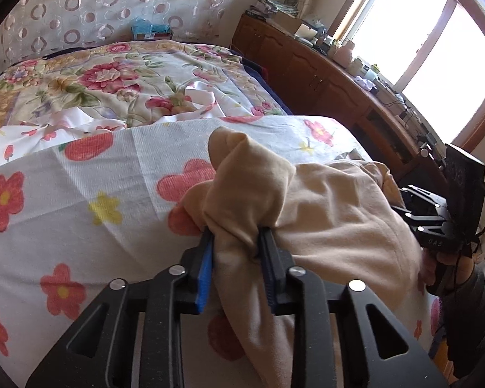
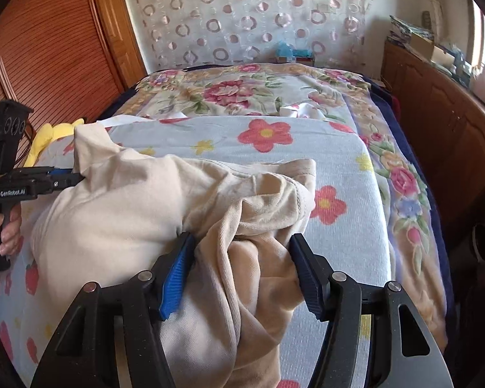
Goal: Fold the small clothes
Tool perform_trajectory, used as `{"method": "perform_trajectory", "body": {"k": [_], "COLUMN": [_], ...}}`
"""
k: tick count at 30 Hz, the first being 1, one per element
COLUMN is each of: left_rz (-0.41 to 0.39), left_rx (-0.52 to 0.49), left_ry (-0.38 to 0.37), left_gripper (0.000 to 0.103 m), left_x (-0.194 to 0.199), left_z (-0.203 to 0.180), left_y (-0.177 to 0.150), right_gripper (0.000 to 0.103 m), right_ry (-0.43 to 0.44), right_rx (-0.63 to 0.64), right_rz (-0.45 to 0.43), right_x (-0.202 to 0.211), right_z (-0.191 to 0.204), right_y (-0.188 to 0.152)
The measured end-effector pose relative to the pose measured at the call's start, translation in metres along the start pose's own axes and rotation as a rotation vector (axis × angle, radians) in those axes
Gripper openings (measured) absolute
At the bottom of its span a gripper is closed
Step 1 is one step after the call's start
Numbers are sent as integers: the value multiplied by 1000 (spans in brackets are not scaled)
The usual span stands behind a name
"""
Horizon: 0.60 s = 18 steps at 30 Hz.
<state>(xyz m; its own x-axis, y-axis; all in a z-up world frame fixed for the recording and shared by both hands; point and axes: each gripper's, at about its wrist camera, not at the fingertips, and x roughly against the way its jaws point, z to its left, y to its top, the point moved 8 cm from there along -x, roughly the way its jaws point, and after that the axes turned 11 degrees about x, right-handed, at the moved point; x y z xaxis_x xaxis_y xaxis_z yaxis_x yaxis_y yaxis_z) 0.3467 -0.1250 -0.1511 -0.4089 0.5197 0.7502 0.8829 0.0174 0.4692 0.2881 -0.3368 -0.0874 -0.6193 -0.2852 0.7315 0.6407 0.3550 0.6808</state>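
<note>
A small beige garment [image 1: 333, 213] lies bunched on the flowered towel on the bed; it also shows in the right wrist view [image 2: 119, 220]. My left gripper [image 1: 234, 242] is shut on a bunched corner of the garment and holds it raised; it also shows at the left in the right wrist view [image 2: 77, 177]. My right gripper [image 2: 241, 252] stands wide open with a crumpled fold of the garment between its jaws, its blue pads not pressing the cloth. It also shows at the right in the left wrist view [image 1: 401, 208], partly hidden behind the garment.
The white towel with red flowers [image 2: 268, 142] covers the near bed, over a floral bedspread [image 2: 229, 90]. A yellow cloth [image 2: 53, 132] lies at the left. A wooden cabinet [image 1: 307, 64] with clutter runs along the right under the window. A wooden wardrobe [image 2: 48, 48] stands left.
</note>
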Motion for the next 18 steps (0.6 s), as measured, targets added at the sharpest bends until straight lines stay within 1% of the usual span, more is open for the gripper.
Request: {"method": "perform_trajectory", "body": {"k": [1, 3, 4, 5, 6, 8, 10, 12, 16, 18], "left_rz": [-7, -14, -22, -29, -37, -72, -101, -133, -209, -259], "left_rx": [-6, -35, -47, -51, -54, -56, -64, -85, -87, -80], "left_ry": [0, 4, -2, -10, -15, -39, -46, -21, -24, -3], "left_gripper": [19, 16, 15, 14, 14, 14, 13, 13, 13, 13], "left_x": [1, 4, 7, 10, 13, 25, 39, 54, 93, 115], "left_z": [-2, -7, -10, -12, -15, -21, -26, -29, -26, -16], "left_y": [0, -2, -3, -2, -2, -1, -2, -6, -11, -13], "right_gripper": [54, 39, 33, 24, 20, 17, 16, 15, 15, 15], "right_ry": [17, 61, 81, 113, 120, 107, 102, 95, 86, 107], "right_rx": [4, 8, 5, -1, -4, 5, 6, 18, 92, 136], "right_rz": [-3, -6, -6, -4, -9, -23, -61, -105, -187, -208], "right_x": [0, 0, -1, 0, 0, 3, 11, 23, 47, 51], "right_z": [-1, 0, 0, 0, -1, -1, 0, 6, 29, 45], "right_y": [0, -1, -1, -2, -1, -2, 0, 6, 31, 44]}}
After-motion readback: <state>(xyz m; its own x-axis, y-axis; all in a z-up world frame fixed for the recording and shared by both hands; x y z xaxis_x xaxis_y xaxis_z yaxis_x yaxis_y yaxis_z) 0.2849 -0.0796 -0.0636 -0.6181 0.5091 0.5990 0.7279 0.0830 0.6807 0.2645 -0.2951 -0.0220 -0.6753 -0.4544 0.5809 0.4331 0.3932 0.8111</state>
